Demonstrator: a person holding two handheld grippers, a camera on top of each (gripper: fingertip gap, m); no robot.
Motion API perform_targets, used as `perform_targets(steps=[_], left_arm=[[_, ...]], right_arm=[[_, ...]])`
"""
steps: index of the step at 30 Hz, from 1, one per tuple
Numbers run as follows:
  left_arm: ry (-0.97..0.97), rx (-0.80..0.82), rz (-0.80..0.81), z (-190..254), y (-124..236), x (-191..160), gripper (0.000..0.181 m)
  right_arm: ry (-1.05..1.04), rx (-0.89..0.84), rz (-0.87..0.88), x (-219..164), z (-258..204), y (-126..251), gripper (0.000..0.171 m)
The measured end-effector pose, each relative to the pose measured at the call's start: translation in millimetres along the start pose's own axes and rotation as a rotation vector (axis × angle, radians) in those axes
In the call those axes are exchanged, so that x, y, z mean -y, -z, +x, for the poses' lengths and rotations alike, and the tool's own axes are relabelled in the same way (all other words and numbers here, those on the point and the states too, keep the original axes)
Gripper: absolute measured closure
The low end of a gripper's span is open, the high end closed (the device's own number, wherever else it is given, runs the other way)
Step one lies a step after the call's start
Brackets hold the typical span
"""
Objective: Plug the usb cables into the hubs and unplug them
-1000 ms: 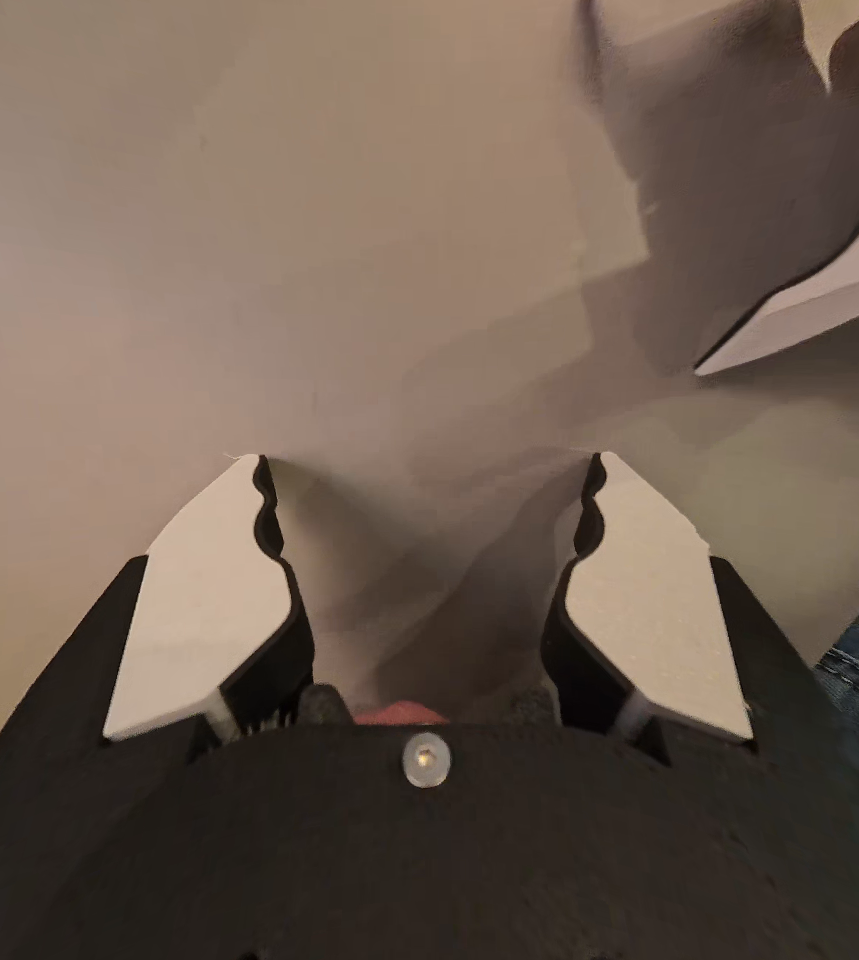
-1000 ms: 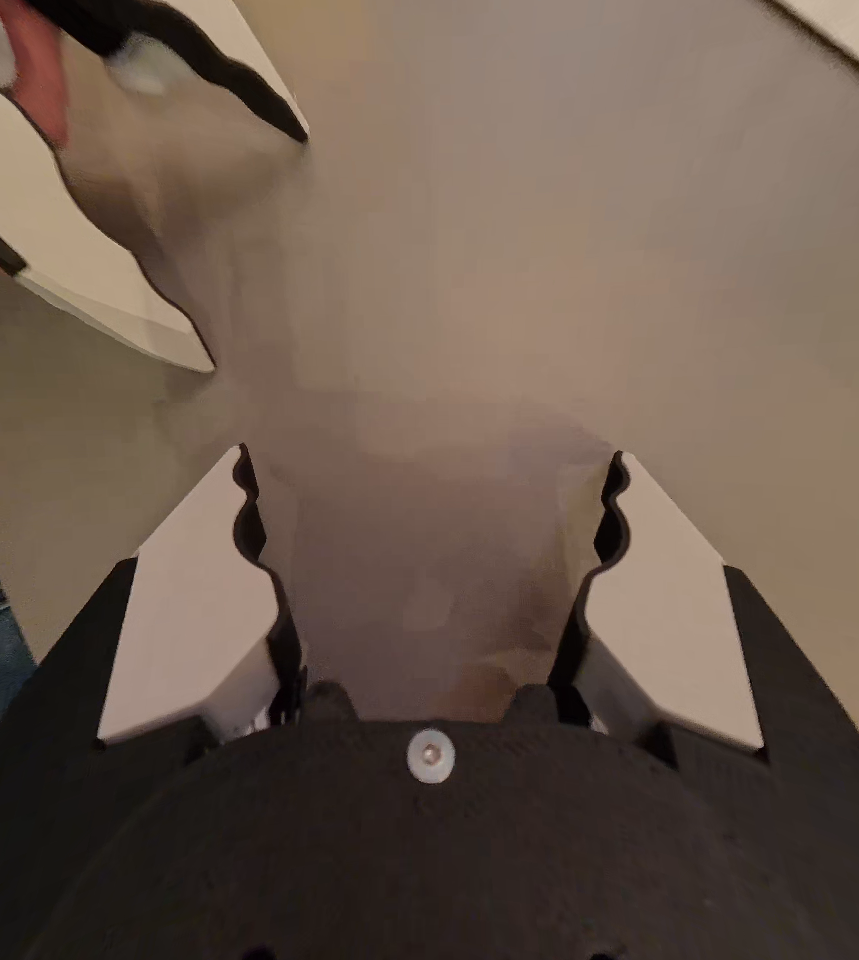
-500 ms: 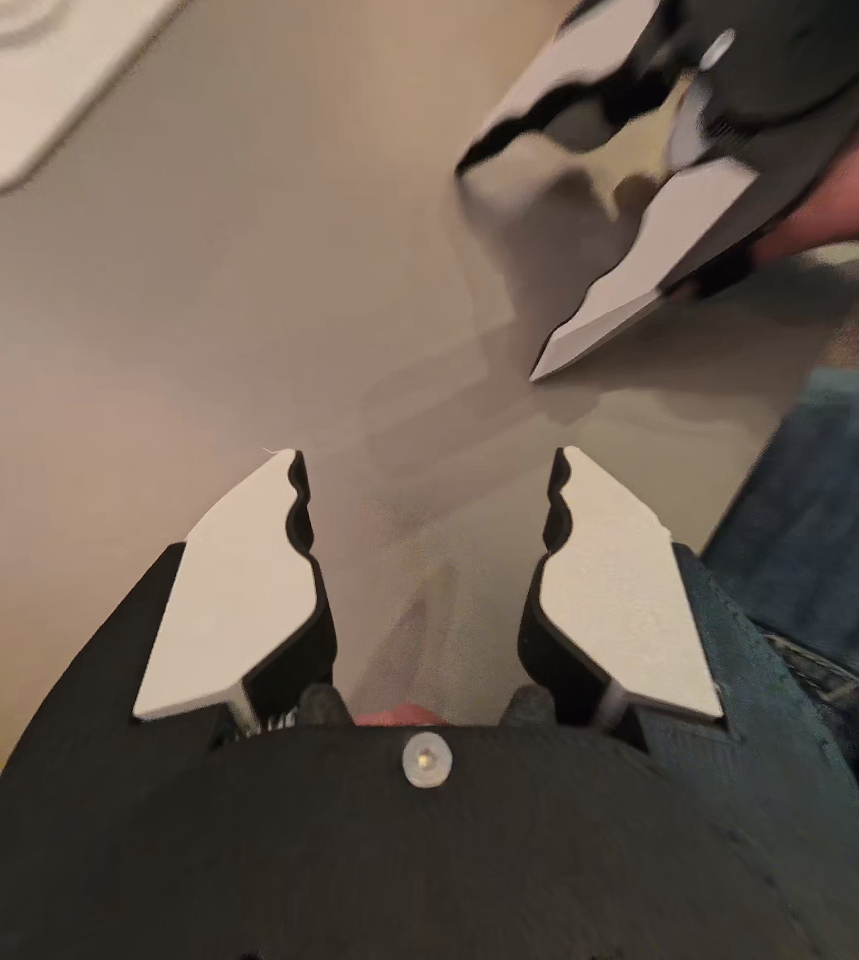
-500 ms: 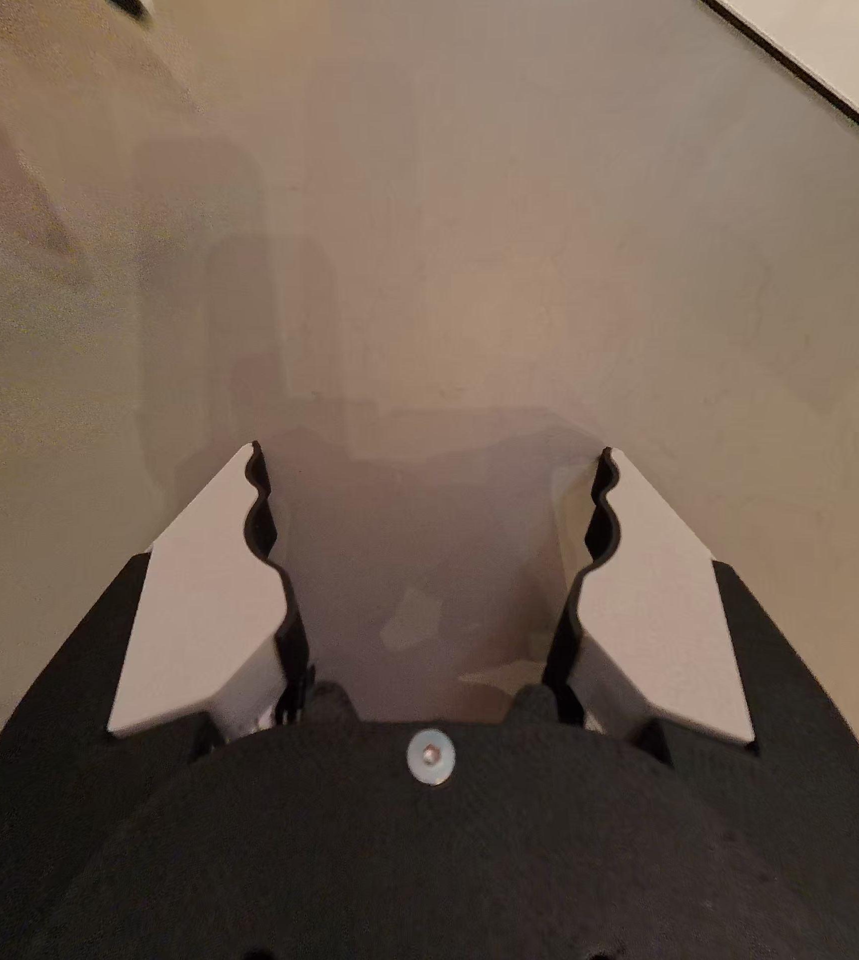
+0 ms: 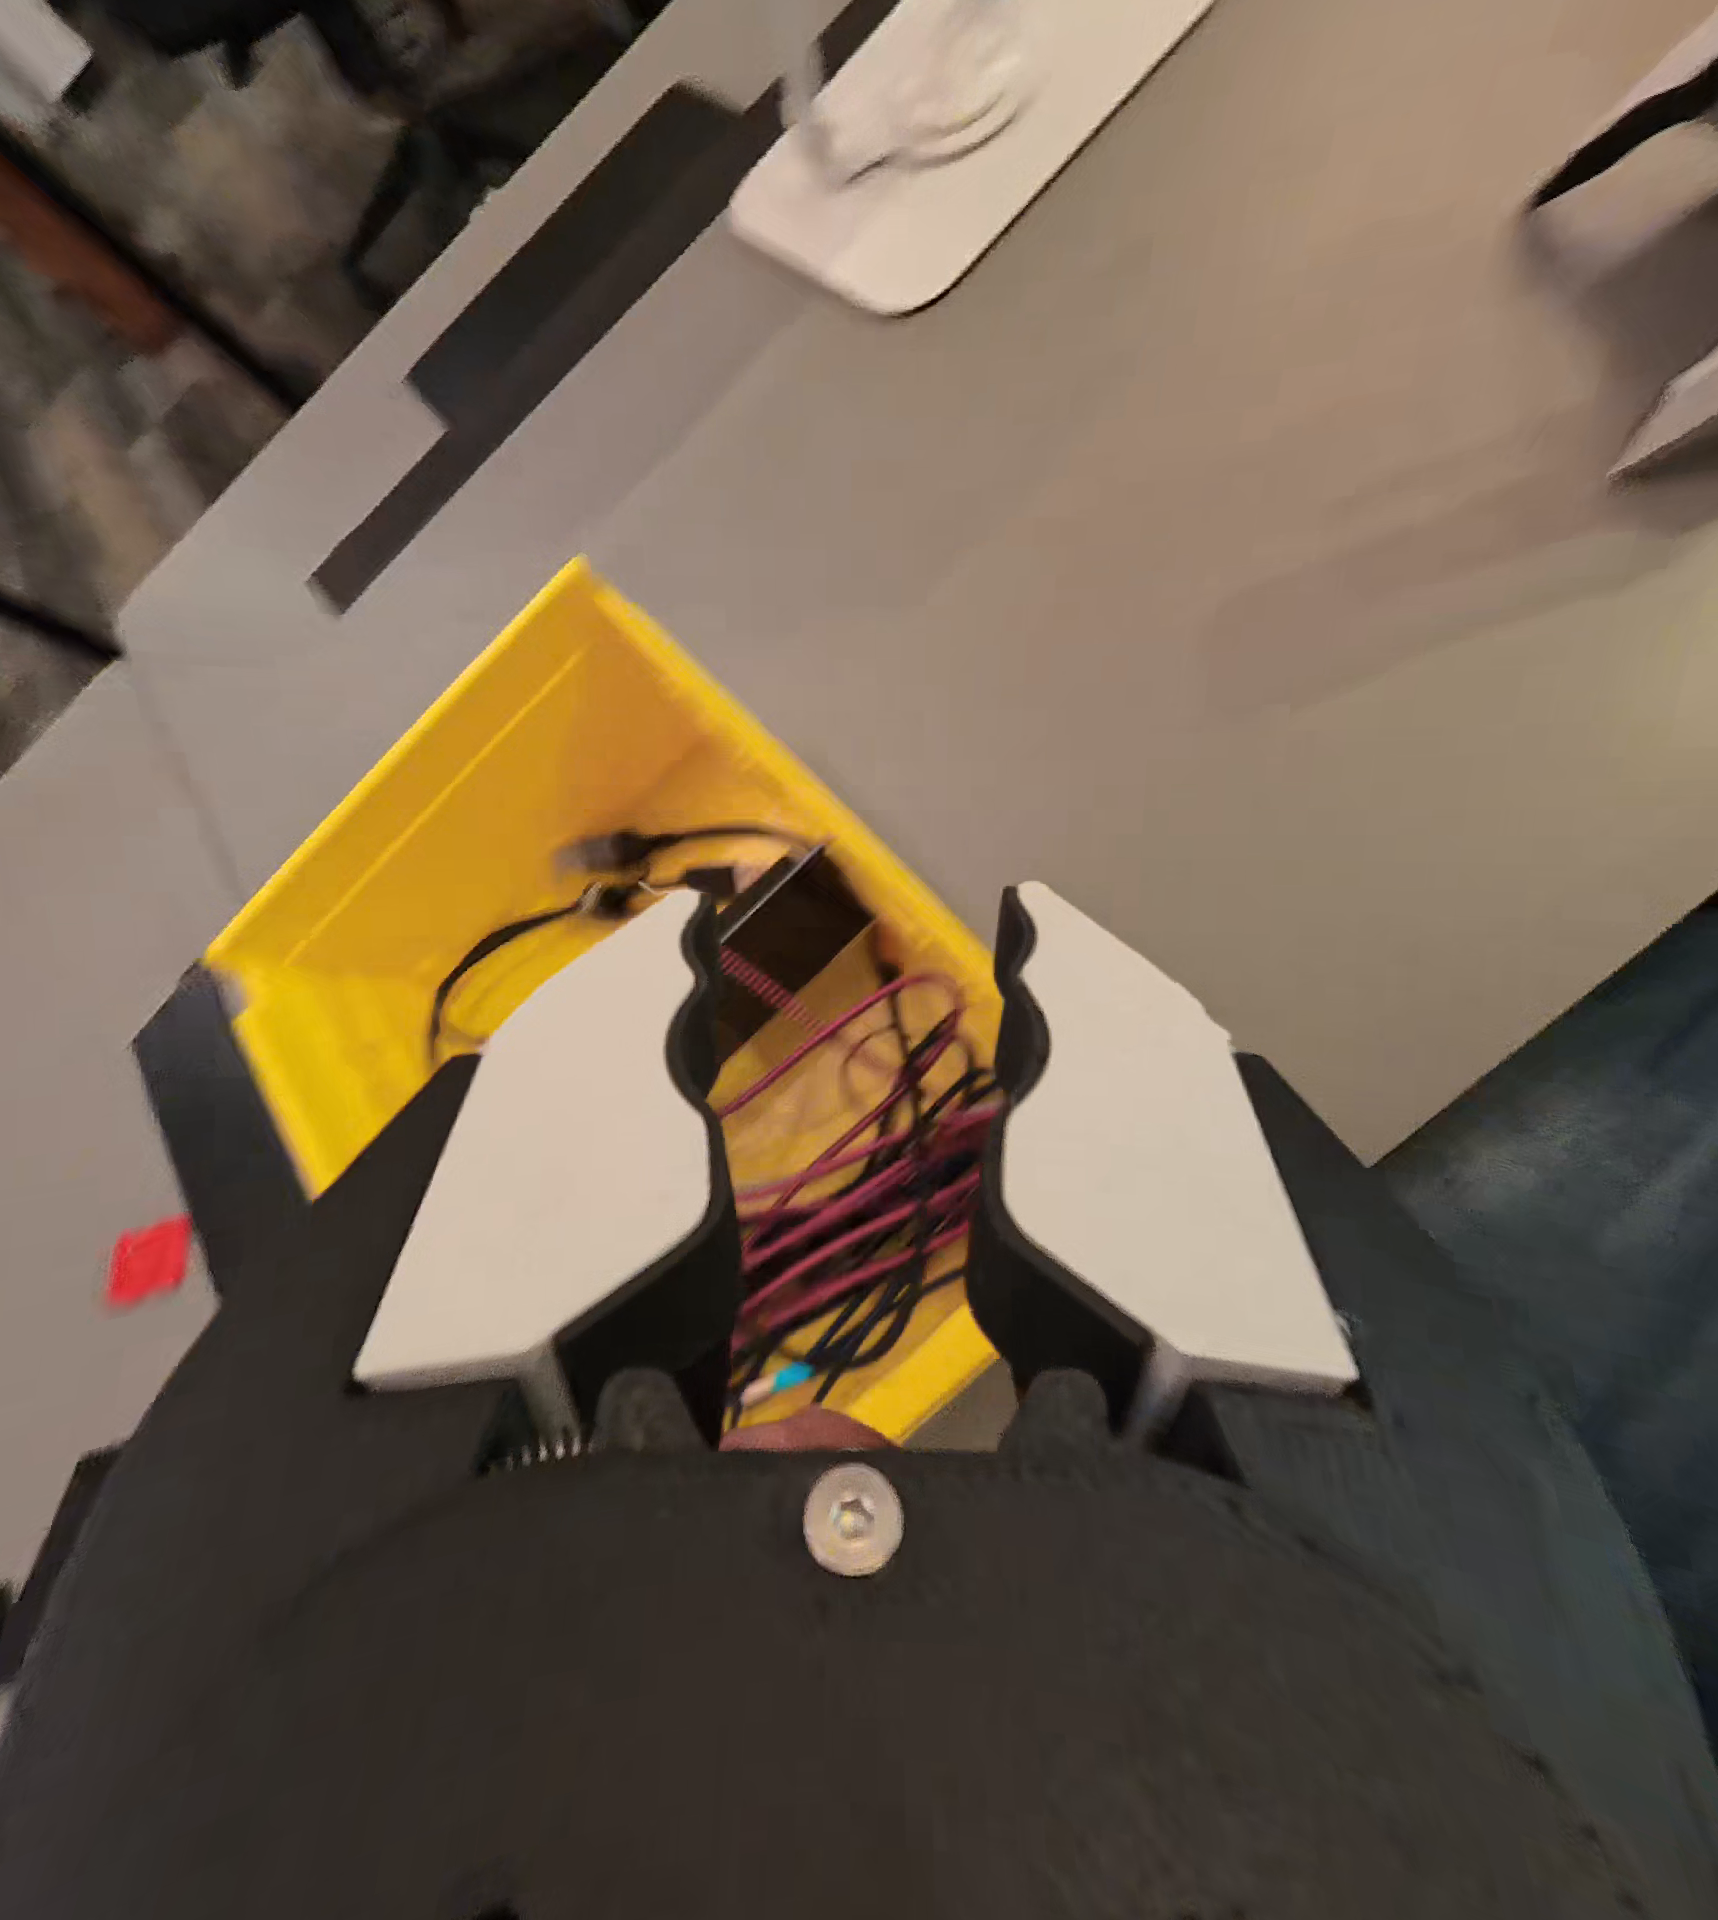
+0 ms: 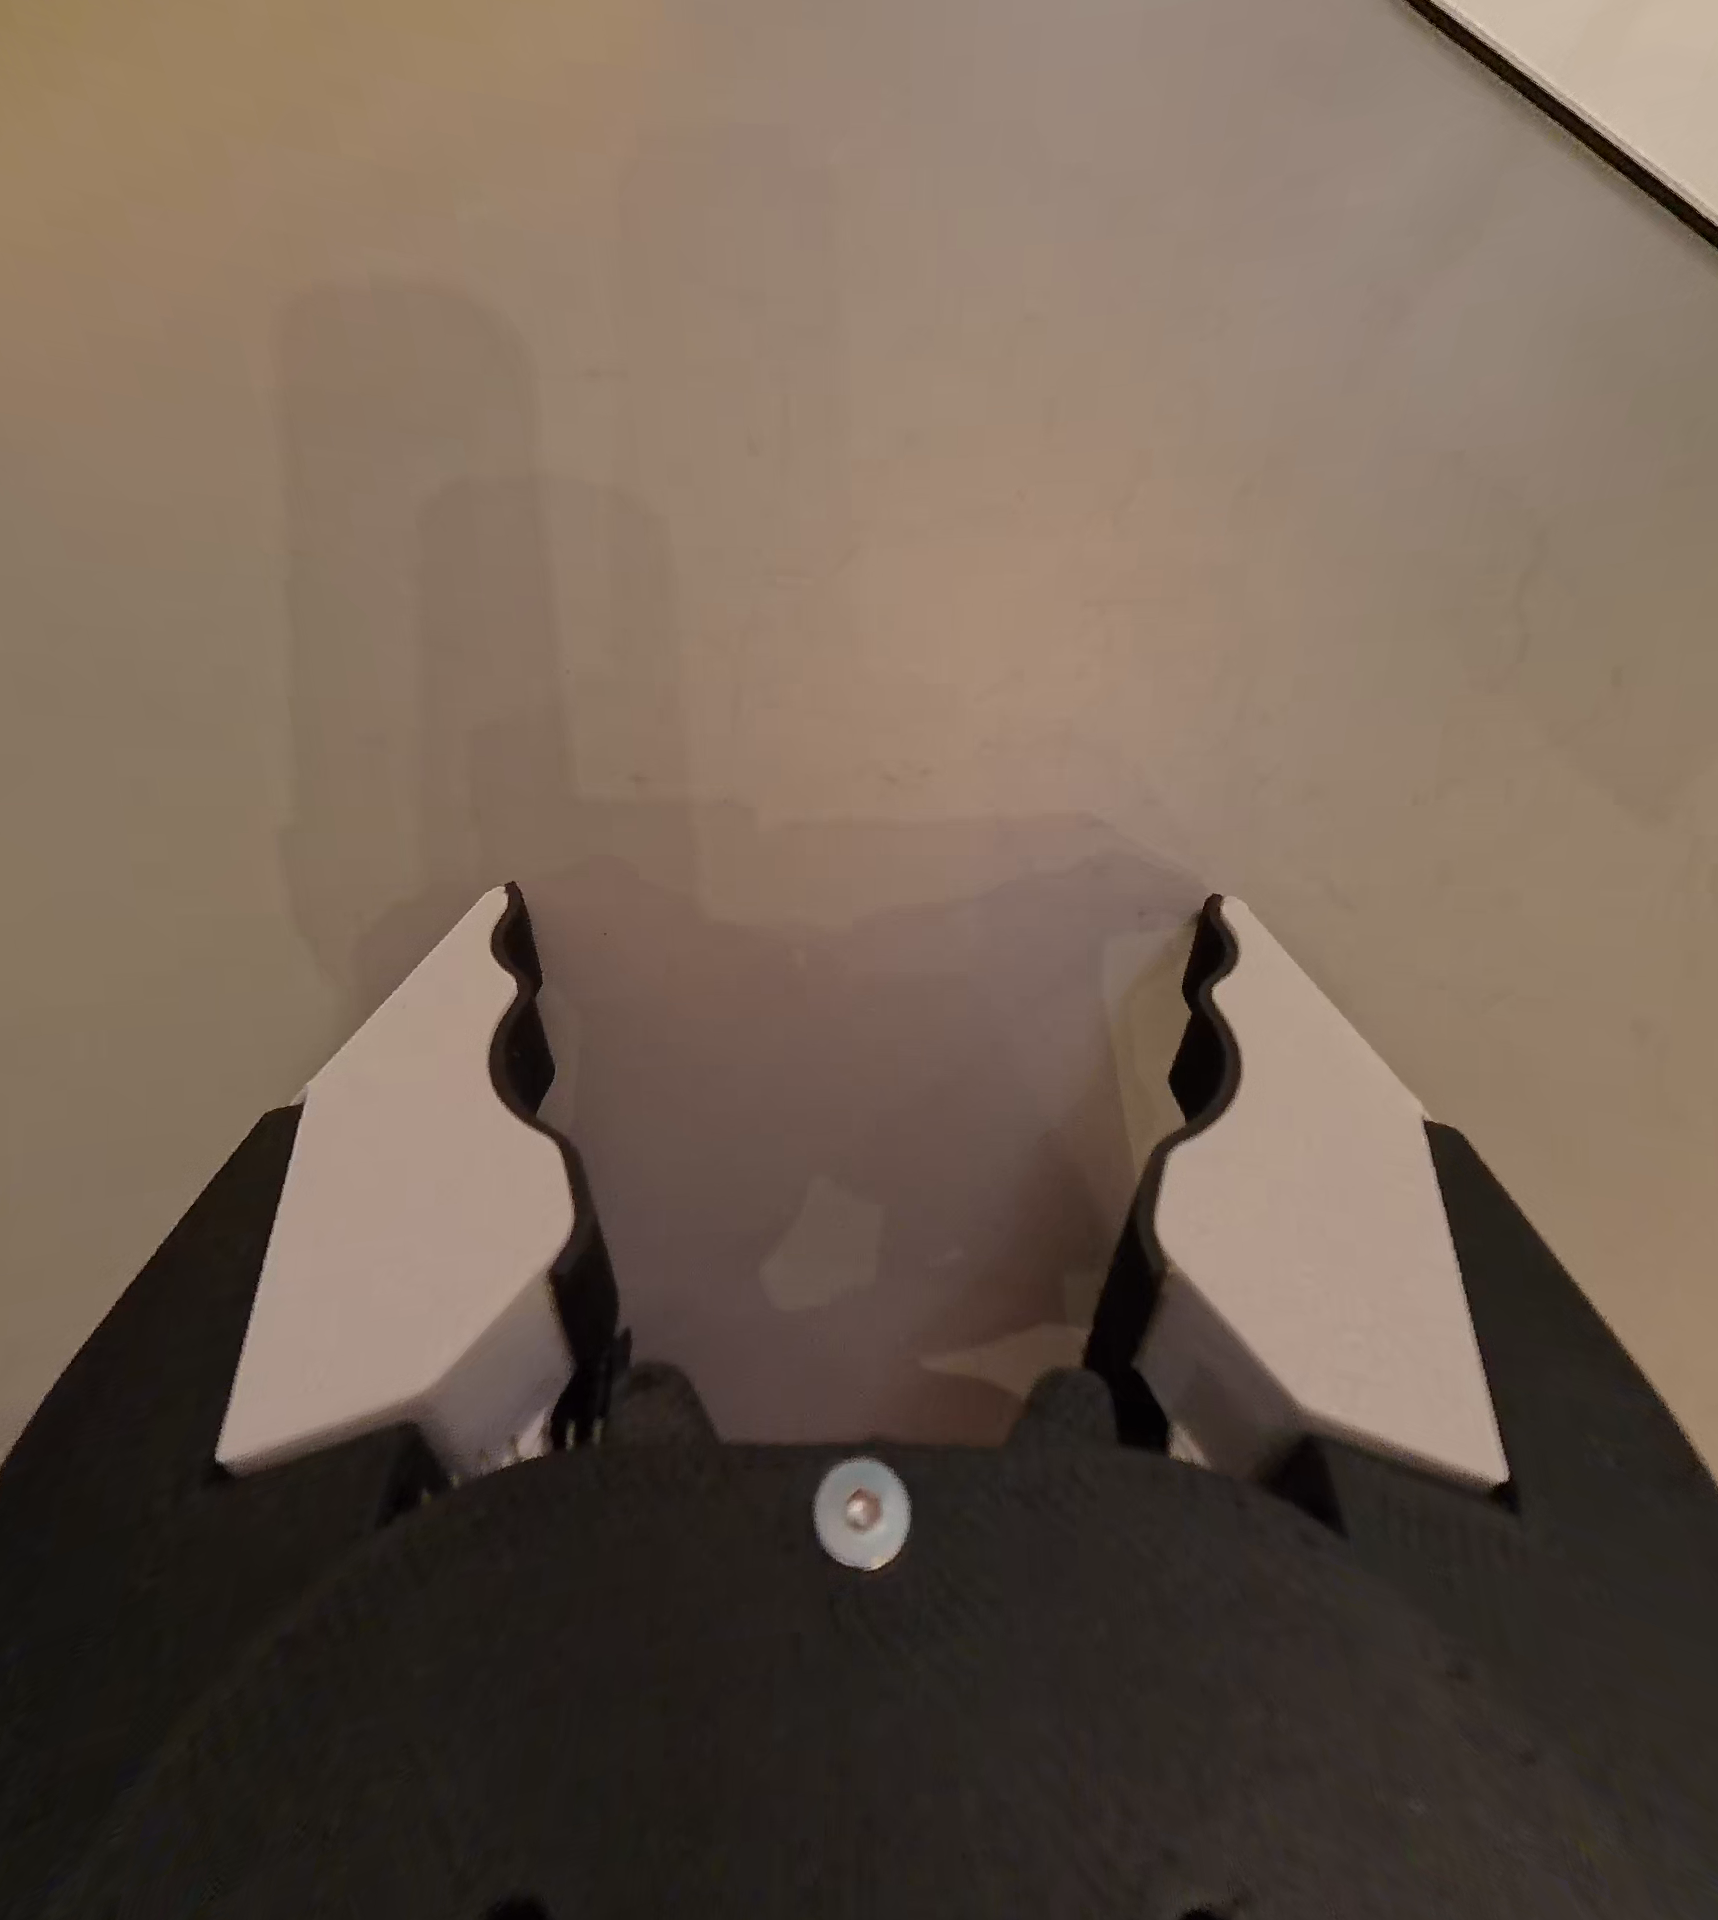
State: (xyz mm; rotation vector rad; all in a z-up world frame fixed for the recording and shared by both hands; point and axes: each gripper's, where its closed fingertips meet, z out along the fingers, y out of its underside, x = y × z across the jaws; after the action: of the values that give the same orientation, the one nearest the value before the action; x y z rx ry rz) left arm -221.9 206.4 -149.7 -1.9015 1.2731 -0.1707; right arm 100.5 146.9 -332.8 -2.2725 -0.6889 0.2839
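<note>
With both our left gripper and right gripper gaping empty, the cables lie tangled in the yellow bin at frame centre, so we risk snagging several.

Cables in bin on table

Left gripper body: matte black, grainy printed shell, rounded toward the camera; one silver hex-socket screw at its centre; a small coil spring shows at the left finger's base
Left gripper fingers: flat pale grey plates on black backing; inner edges cut in a wavy profile, narrowing to points
Right gripper body: same black textured shell; silver screw on a washer
Right gripper fingers: pale grey, wavy black inner edges
Clothing: blue denim
</note>
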Motion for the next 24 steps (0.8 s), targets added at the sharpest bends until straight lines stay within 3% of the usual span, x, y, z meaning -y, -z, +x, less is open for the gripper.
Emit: perform_targets(steps=[5, 10, 15, 24], left_arm=[[0.000, 0.068, -0.081, -63.7, 10.3, -23.4, 0.133], [-0.156, 0.037, -0.292, -105.0, -40.1, -43.9, 0.125], [-0.332, -0.135, -0.562, -117.5, -86.6, -86.4, 0.123], [-0.400, -0.388, -0.778, -111.1, -117.4, -131.9, 0.169]], right_arm=[[0.000, 0.000, 0.001, 0.0, 0.1, 0.2, 0.049], [-0.001, -0.002, 0.002, -0.2, 0.3, 0.6, 0.050], [-0.002, -0.002, 0.003, -0.4, 0.2, 1.0, 0.050], [-0.007, -0.005, 0.007, -0.1, 1.8, 1.8, 0.054]])
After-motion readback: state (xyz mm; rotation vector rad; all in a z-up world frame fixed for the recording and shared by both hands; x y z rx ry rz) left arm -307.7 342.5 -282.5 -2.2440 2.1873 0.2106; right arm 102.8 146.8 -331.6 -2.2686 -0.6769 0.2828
